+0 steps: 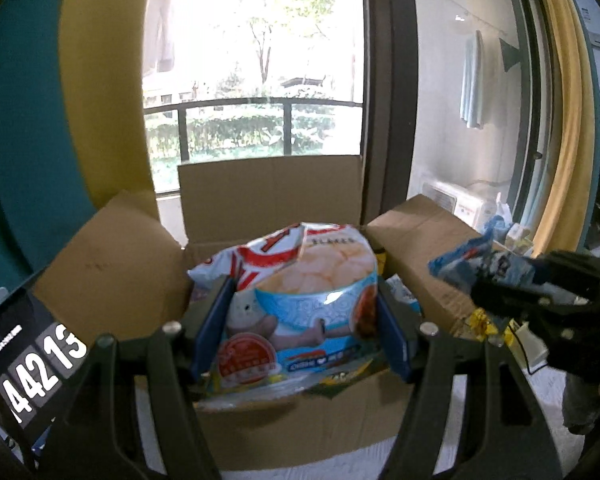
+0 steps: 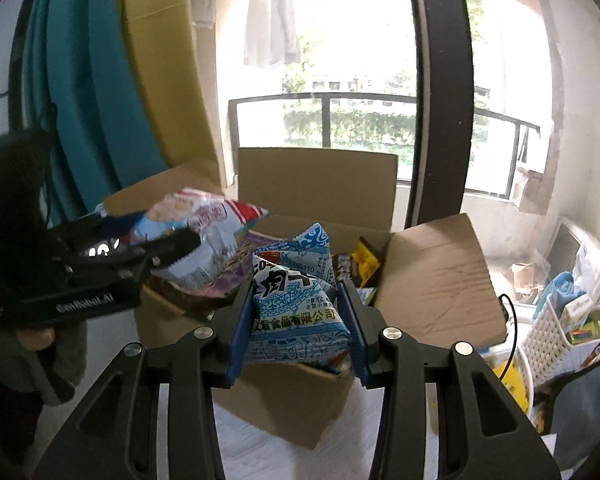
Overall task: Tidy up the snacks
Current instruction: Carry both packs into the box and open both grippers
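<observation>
Standing upright in the left tongs (image 1: 302, 320), the chip bag (image 1: 296, 304).

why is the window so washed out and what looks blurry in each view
Left wrist view: window backlight blows out; the right hand-held gripper and its blue packet smear. Right wrist view: same glare, left hand-held gripper blurred; straight frames bow.

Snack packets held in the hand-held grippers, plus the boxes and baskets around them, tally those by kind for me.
Snack packets held: 2, the shrimp-flake bag in the left hand-held gripper, the blue-and-white packet in the right hand-held gripper
Cardboard boxes: 1
White baskets: 1
Total: 4
Loose packets inside the box are too hidden to count.
</observation>
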A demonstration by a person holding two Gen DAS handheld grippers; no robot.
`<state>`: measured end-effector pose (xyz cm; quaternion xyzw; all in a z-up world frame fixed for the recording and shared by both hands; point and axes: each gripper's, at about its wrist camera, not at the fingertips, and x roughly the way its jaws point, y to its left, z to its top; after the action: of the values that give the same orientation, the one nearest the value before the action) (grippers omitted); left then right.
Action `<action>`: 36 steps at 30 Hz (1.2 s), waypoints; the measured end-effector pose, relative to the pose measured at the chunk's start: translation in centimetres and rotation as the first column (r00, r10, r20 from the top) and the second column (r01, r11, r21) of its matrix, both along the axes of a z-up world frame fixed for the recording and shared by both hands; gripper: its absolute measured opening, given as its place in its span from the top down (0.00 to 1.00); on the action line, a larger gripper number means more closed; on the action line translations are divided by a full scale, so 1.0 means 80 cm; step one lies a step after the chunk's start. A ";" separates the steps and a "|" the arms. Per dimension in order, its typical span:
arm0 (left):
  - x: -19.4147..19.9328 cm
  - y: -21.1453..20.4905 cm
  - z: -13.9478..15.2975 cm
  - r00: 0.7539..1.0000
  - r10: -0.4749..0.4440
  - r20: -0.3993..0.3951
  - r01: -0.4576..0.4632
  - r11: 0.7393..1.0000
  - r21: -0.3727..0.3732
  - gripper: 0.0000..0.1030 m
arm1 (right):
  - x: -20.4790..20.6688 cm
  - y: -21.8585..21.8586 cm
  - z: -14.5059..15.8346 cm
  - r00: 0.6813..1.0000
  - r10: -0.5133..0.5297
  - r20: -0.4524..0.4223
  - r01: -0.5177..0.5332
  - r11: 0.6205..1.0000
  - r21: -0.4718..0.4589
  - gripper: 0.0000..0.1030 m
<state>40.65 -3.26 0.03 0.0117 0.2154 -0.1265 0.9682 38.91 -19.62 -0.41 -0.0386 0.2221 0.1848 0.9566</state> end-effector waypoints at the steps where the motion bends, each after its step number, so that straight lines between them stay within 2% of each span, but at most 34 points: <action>1: 0.005 -0.002 -0.002 1.000 -0.001 -0.005 0.001 1.000 -0.002 0.34 | 0.003 -0.003 0.000 1.000 -0.005 0.003 0.005 1.000 0.004 0.57; 15: 0.047 -0.029 -0.026 0.998 -0.015 -0.061 0.015 1.000 -0.003 0.32 | 0.025 -0.028 -0.005 0.999 -0.035 -0.009 0.036 0.999 0.038 0.57; 19: 0.067 -0.031 -0.040 0.988 -0.012 -0.151 0.004 0.999 -0.051 0.30 | 0.023 -0.037 -0.001 0.999 -0.047 -0.008 0.047 0.998 0.044 0.57; 20: 0.069 -0.031 -0.042 0.987 -0.007 -0.161 -0.003 0.998 -0.062 0.26 | 0.023 -0.040 0.000 0.999 -0.053 -0.006 0.053 0.998 0.045 0.57; 21: 0.069 -0.030 -0.042 0.987 -0.001 -0.160 -0.010 0.998 -0.069 0.20 | 0.023 -0.042 0.000 0.998 -0.056 -0.005 0.056 0.997 0.046 0.57; 23: 0.066 -0.029 -0.040 0.988 0.005 -0.154 -0.017 0.997 -0.076 0.16 | 0.022 -0.046 0.001 0.998 -0.062 -0.004 0.062 0.997 0.051 0.57; 30: 0.040 -0.017 -0.019 0.993 0.030 -0.116 -0.039 0.996 -0.076 0.14 | 0.022 -0.047 0.003 0.999 -0.055 0.003 0.054 0.997 0.053 0.57; 36: 0.012 0.020 -0.006 0.993 0.077 -0.089 -0.083 0.994 -0.067 0.14 | 0.025 -0.034 0.001 0.999 -0.045 0.001 0.045 0.998 0.053 0.57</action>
<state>41.61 -1.67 -0.49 -0.0365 0.2526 -0.0953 0.9622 40.91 -22.34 -0.36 -0.0083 0.2170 0.1689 0.9614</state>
